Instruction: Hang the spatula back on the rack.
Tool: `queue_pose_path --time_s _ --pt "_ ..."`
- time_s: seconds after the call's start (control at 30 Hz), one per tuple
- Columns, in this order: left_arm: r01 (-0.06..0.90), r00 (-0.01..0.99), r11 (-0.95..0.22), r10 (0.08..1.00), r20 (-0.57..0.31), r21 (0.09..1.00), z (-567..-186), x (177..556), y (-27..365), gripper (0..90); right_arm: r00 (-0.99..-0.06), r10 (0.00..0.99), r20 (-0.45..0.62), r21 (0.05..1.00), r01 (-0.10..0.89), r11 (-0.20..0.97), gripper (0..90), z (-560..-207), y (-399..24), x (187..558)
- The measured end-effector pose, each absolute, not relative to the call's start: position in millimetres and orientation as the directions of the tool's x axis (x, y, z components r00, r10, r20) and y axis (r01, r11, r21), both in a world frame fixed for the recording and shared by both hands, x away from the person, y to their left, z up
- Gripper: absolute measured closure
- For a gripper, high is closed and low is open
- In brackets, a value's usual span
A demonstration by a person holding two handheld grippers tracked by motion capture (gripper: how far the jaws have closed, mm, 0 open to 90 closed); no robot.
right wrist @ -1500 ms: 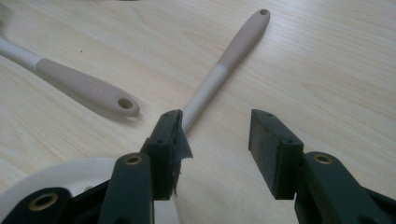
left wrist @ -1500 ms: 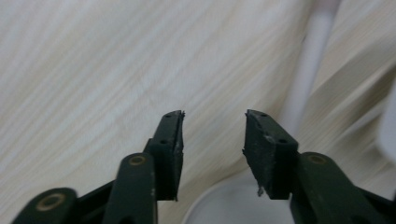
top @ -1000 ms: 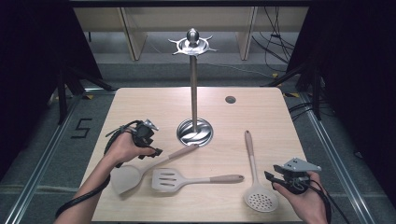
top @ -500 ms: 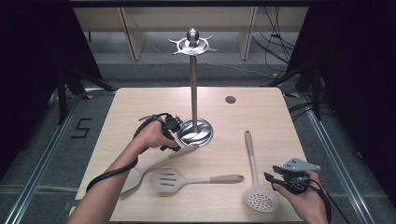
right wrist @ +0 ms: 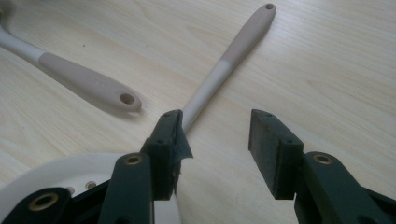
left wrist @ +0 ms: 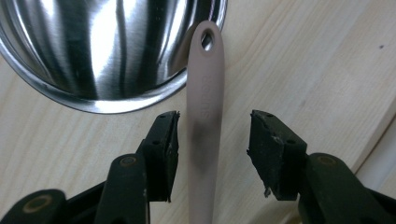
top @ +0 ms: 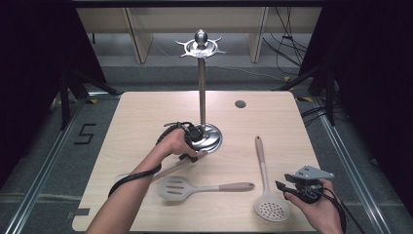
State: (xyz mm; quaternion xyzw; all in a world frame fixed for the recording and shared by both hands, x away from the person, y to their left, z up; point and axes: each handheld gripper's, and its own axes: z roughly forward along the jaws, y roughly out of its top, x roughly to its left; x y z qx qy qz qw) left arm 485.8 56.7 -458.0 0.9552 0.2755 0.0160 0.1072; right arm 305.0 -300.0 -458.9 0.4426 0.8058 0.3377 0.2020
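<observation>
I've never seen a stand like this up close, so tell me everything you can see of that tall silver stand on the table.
The stand looks like polished metal. A round, domed, mirror-shiny base sits flat on the pale wooden table, left of the middle. A slim straight pole rises upright from it to a star-shaped crown of curved hooks topped by a ball knob. Nothing hangs on the hooks. The holed end of a beige utensil handle lies at the base's rim, seeming to overlap it. The left claw is open around that handle.

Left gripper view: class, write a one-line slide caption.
Open left claw straddles a beige utensil handle whose holed tip meets the steel stand base.
</observation>
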Motion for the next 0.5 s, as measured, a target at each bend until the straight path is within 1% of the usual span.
queue_pose_path --time_s 0.13,0.2,0.3,0.47,0.5 --pt "0.538 0.839 -0.820 0.542 -0.038 0.197 -466.6 488.0 57.9 52.6 -0.520 0.854 -0.013 0.720 0.588 0.369 54.8 -459.3 -298.8 304.2" --pt "0.536 0.842 -0.823 0.539 -0.038 0.187 -468.1 488.3 58.3 54.9 -0.507 0.862 0.012 0.708 0.613 0.350 54.8 -458.3 -297.2 302.9" --pt "0.542 0.837 -0.819 0.545 -0.040 0.188 -470.7 488.0 57.3 56.9 -0.504 0.863 0.027 0.706 0.621 0.340 54.8 -458.6 -296.4 302.8" --pt "0.541 0.838 -0.824 0.544 -0.031 0.169 -475.2 487.5 52.1 59.0 -0.508 0.861 0.020 0.700 0.623 0.351 54.6 -458.8 -296.8 302.8" --pt "0.545 0.836 -0.821 0.549 -0.028 0.167 -476.1 487.9 51.5 60.7 -0.509 0.861 0.021 0.698 0.624 0.352 54.6 -458.8 -296.8 303.0"
